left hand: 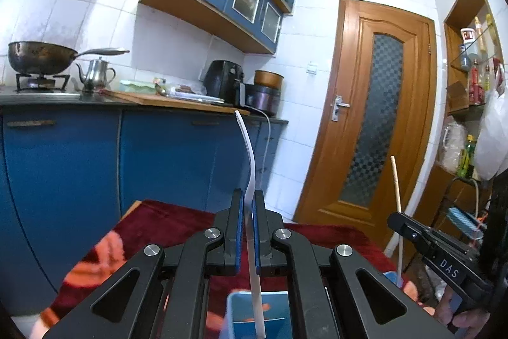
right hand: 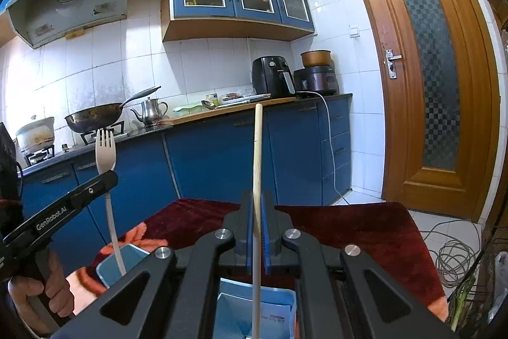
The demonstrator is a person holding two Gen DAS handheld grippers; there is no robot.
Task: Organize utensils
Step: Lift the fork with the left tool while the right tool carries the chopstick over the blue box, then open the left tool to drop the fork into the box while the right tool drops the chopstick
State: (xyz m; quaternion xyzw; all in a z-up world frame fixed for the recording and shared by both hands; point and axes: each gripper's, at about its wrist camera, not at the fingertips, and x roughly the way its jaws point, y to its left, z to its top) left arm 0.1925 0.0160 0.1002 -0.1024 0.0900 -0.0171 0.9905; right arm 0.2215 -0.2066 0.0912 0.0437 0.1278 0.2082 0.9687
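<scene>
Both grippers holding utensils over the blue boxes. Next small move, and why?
Probably lower both a little, then open: left gripper clamps the fork and right gripper the chopstick, each with its lower end already inside a blue box.

I see a white plastic fork (right hand: 106,155) standing upright, tines up, its handle end down in a light-blue box (right hand: 119,262). A pale wooden chopstick (right hand: 256,167) stands upright in another blue box (right hand: 257,304).
</scene>
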